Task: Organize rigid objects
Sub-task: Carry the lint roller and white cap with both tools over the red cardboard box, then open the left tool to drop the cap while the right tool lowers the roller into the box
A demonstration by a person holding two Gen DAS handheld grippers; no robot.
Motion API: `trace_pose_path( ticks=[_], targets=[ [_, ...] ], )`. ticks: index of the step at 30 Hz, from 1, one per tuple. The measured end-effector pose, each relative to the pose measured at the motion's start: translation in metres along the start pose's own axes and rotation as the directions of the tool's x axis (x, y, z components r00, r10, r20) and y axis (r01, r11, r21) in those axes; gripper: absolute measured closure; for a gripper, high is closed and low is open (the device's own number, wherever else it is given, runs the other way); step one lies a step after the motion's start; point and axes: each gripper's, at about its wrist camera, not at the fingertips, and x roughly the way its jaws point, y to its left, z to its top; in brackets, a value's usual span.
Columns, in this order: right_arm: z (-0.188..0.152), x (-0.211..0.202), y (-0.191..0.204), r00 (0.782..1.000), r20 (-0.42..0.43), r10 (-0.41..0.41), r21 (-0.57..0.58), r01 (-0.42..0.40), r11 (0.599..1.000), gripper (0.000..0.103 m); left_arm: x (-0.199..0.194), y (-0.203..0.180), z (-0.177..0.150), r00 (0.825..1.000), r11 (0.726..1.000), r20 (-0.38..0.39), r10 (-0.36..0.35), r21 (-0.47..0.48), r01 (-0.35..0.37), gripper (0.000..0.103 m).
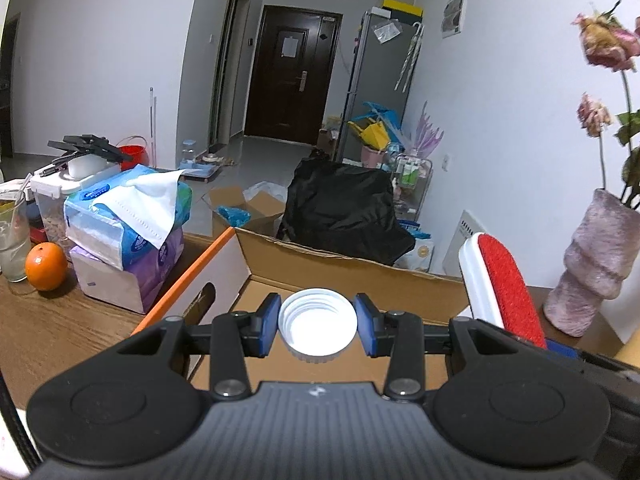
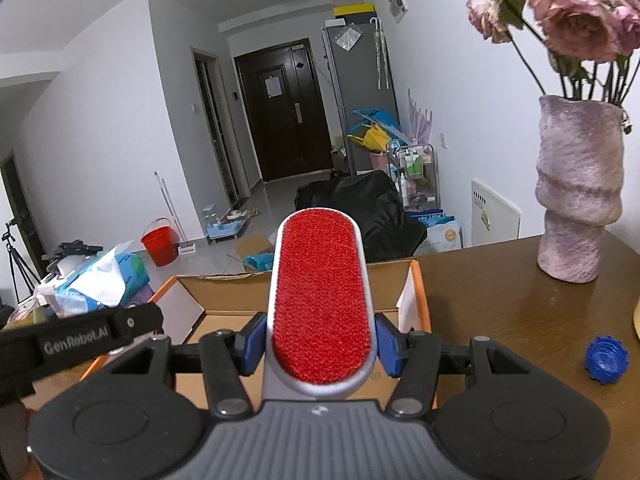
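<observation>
Both grippers hovered over an open cardboard box (image 1: 360, 276) on a wooden table (image 1: 60, 320). Left gripper (image 1: 317, 326) pinched a white threaded cap (image 1: 317, 326) between its blue pads, open side facing the camera. Right gripper (image 2: 320, 342) clamped a white lint brush (image 2: 322, 300) with a red pad, pointing away. Farther right on the table lay a blue cap (image 2: 605, 358), near a pink vase (image 2: 576, 196) of dried roses.

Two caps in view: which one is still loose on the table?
The blue cap, lying on the table; the white cap is clamped in the left gripper.
</observation>
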Motion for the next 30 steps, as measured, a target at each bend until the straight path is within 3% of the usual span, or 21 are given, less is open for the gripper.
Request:
trace_pose_path(
  ticks=[17, 18, 21, 22, 24, 30],
  targets=[
    [0.014, 0.065, 0.003, 0.992, -0.125, -0.014, 0.013, 0.016, 1.000, 0.048, 0.050, 0.009, 0.000, 0.994, 0.995, -0.084, 0.071, 0.069, -0.065, 0.062],
    [0.014, 0.065, 0.002, 0.992, -0.128, -0.012, 0.016, 0.014, 1.000, 0.048, 0.050, 0.010, 0.000, 0.993, 0.995, -0.092, 0.076, 0.070, -0.070, 0.058],
    [0.016, 0.065, 0.001, 0.989, -0.146, -0.027, 0.006, 0.029, 1.000, 0.045, 0.046, 0.012, 0.001, 0.991, 0.993, -0.089, 0.105, 0.072, -0.098, 0.021],
    [0.018, 0.063, 0.000, 0.989, -0.142, -0.036, -0.004, 0.036, 0.999, 0.034, 0.044, 0.013, 0.002, 0.989, 0.991, -0.080, 0.121, 0.075, -0.115, 0.013],
    [0.021, 0.056, 0.002, 0.991, -0.119, -0.055, -0.025, 0.052, 0.998, 0.018, 0.041, 0.016, 0.004, 0.988, 0.989, -0.070, 0.138, 0.072, -0.133, 0.007],
    [0.021, 0.048, 0.004, 0.994, -0.098, -0.057, -0.033, 0.054, 0.998, 0.014, 0.033, 0.022, 0.008, 0.988, 0.988, -0.056, 0.146, 0.059, -0.143, 0.000]
  ],
)
